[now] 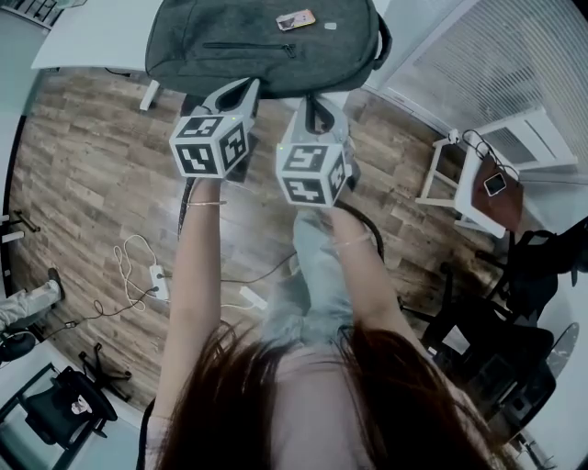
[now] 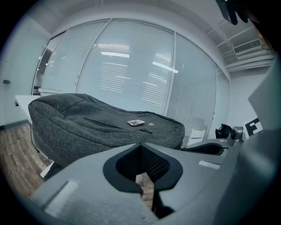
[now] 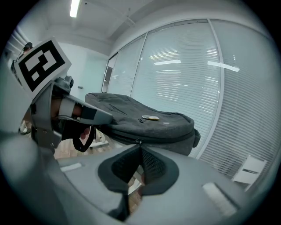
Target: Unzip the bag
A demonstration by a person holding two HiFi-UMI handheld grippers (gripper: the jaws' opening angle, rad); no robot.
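A grey backpack lies flat on a white table, with its zip running along the near side. A small card-like item rests on top of it. My left gripper is shut and empty, its tips just short of the bag's near edge. My right gripper is beside it, also shut. A small zip pull shows right at the right gripper's tips; I cannot tell whether they touch it.
Below the grippers, a power strip with cables lies on the wooden floor. A white stand holding a brown bag is at the right. There are black chairs at the lower left and lower right. Windows with blinds are behind the table.
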